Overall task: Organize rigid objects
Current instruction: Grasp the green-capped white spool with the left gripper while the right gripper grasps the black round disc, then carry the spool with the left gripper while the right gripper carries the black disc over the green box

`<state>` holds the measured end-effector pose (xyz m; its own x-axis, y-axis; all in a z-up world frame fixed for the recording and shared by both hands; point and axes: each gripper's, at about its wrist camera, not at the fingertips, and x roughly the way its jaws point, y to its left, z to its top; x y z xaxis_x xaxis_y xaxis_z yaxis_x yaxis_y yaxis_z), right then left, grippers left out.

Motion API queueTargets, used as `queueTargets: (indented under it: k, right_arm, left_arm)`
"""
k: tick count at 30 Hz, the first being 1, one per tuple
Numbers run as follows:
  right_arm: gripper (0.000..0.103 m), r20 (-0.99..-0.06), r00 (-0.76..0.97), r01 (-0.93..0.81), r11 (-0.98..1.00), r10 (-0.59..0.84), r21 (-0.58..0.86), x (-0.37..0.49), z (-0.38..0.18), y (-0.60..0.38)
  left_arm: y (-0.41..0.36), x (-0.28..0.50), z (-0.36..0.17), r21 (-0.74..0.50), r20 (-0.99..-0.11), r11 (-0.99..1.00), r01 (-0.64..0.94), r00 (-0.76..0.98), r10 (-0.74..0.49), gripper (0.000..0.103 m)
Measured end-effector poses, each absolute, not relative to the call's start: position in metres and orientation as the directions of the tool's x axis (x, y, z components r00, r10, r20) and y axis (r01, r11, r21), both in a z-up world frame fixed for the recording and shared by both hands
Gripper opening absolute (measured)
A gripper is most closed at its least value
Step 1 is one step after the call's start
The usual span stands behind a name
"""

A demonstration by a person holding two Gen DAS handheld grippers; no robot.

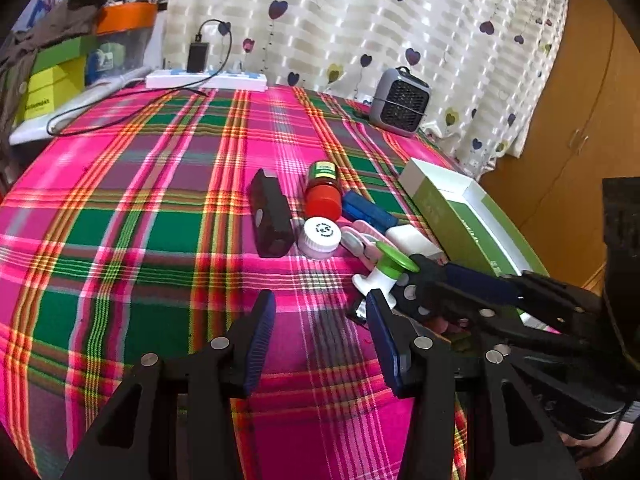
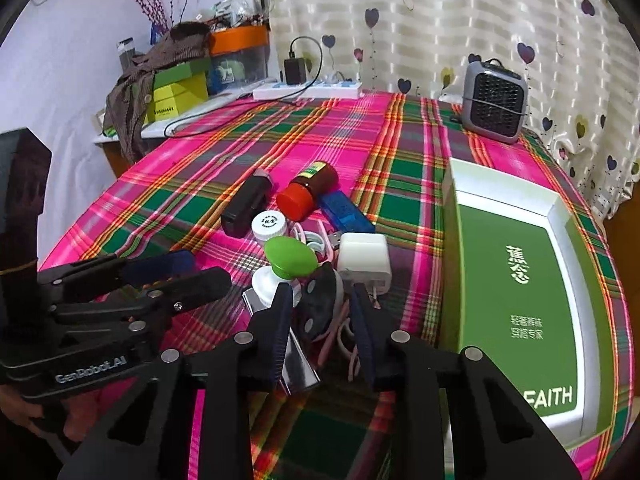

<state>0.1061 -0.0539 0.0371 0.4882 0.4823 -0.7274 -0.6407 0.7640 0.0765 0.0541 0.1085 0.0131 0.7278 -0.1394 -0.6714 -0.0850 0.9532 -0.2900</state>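
From the left wrist view, the left gripper (image 1: 320,344) hovered over bare plaid tablecloth (image 1: 140,208) with its jaws wide apart and nothing between them. The pile of rigid objects lay at about one o'clock from it: a black case (image 1: 270,220), a red-capped bottle (image 1: 323,192) on its side, a white-lidded jar (image 1: 319,238), a blue stick (image 1: 368,210) and a green-topped white dispenser (image 1: 386,270). At three o'clock of the pile sat the green box (image 1: 460,220), its tray showing no contents as far as this view reached. The right gripper (image 1: 404,292) entered from four o'clock, reaching the near edge of the pile.

From the right wrist view, the right gripper (image 2: 320,312) had its jaws about half apart, straddling a dark oval object (image 2: 320,300) and some pink cord (image 2: 340,344) at the pile's near edge; the pads did not clearly press on either, so nothing looked clamped. The white charger (image 2: 364,260) lay at one o'clock of the fingertips, the green-topped dispenser (image 2: 290,258) at eleven. The green box (image 2: 516,280) lay at three o'clock, its green panel facing up.

By the look of it, the sorting had barely begun: every item was on the cloth, none visibly in the box.
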Motion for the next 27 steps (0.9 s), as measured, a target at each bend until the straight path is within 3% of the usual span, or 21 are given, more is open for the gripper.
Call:
queueTargets:
  k: [8, 10, 27]
  right_arm:
    - [0.024, -0.732, 0.481, -0.662, 0.747, 0.482, 0.057, 0.107, 0.034, -0.046]
    - [0.012, -0.725, 0.483, -0.669, 0.742, 0.49, 0.055, 0.106, 0.035, -0.046]
    - [0.012, -0.671, 0.518, -0.664, 0.744, 0.531, 0.076, 0.097, 0.05, -0.065]
  left_arm:
    - [0.113, 0.055, 0.019, -0.295, -0.656, 0.954, -0.054, 0.738, -0.161, 0.046]
    - [0.111, 0.057, 0.02, -0.288, -0.657, 0.956, -0.045, 0.736, -0.164, 0.046]
    - [0.097, 0.075, 0.016, -0.272, -0.685, 0.962, -0.006, 0.703, -0.189, 0.046]
